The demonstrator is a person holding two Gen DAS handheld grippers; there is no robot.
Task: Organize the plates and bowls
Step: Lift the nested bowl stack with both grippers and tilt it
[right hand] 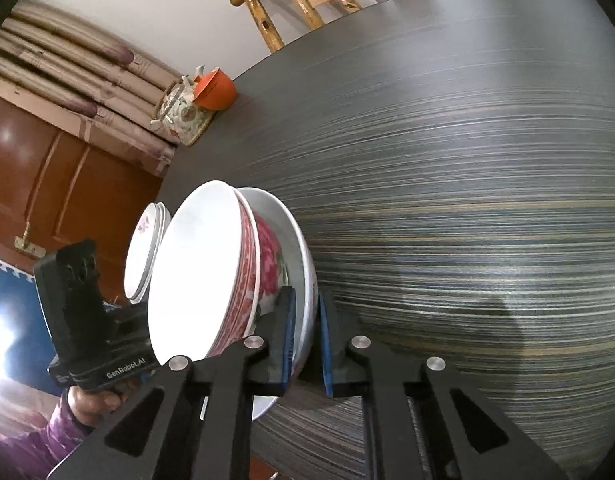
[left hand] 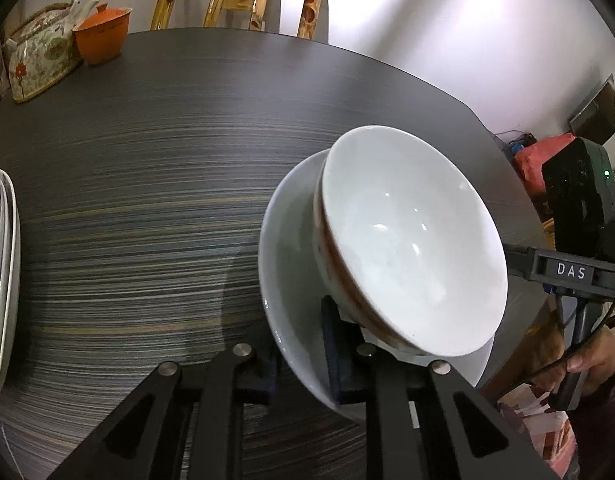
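Left gripper (left hand: 303,364) clamped on near rim of plain white bowl (left hand: 291,264) at six o'clock; right gripper (right hand: 305,340) clenched on same rim at opposite edge. Red-patterned bowl (left hand: 411,240) nested inside, tipped toward three o'clock, above dark table (left hand: 155,184). Two bowls here; plate stack (left hand: 1,280) at nine o'clock, nearer left hand, count unclear.

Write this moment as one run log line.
left gripper: shut on plate | right gripper: shut on plate | bowl: in plate, tilted | table: below
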